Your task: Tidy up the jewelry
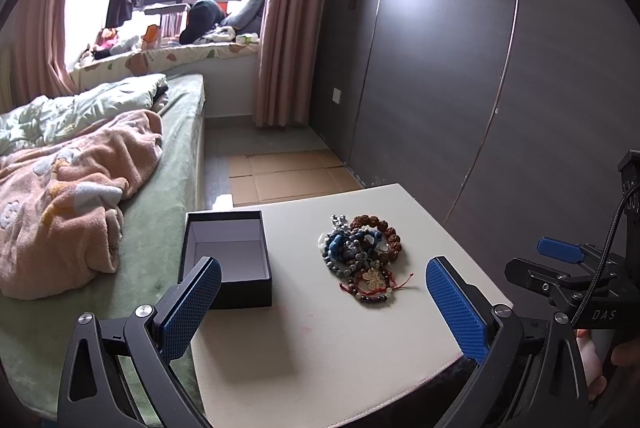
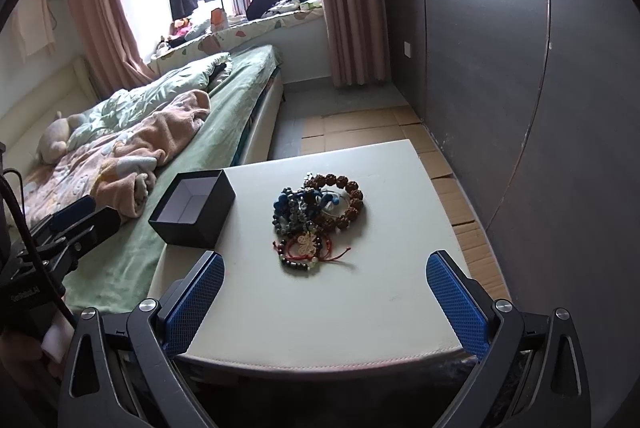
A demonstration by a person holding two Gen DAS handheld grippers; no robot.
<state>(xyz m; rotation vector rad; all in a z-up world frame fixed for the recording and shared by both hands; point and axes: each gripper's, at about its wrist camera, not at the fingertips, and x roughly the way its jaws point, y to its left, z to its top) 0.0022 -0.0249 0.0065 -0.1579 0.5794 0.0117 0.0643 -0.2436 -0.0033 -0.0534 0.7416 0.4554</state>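
Starting with both the left gripper [image 1: 322,302] and right gripper [image 2: 325,298] spread empty, one bracelet [image 2: 301,248] is best lifted from the pile's near edge, right of the open box [image 2: 192,208].

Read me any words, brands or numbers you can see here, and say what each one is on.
"DAS": white letters on the black body of the right claw, seen from the left wrist view.
Pale lettering on the body of the left claw: too blurred to read.
Box and jewelry: no text visible.
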